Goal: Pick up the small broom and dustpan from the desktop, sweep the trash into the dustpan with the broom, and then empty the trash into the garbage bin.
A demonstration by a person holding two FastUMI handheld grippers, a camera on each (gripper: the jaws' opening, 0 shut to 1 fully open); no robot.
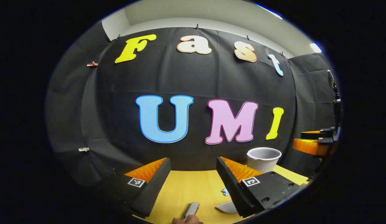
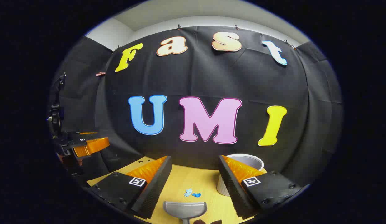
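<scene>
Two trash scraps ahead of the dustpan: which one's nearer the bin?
The bright blue scrap, lying on the side toward the bin; the paler scrap sits farther from it.

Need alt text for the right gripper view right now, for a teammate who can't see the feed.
The right gripper hangs open above a yellow wooden desktop, its fingers holding nothing. Between them lie a grey dustpan at the near edge and small blue trash scraps just beyond it, with a white garbage bin partly behind the right-hand finger. The left gripper hovers at far left.
</scene>
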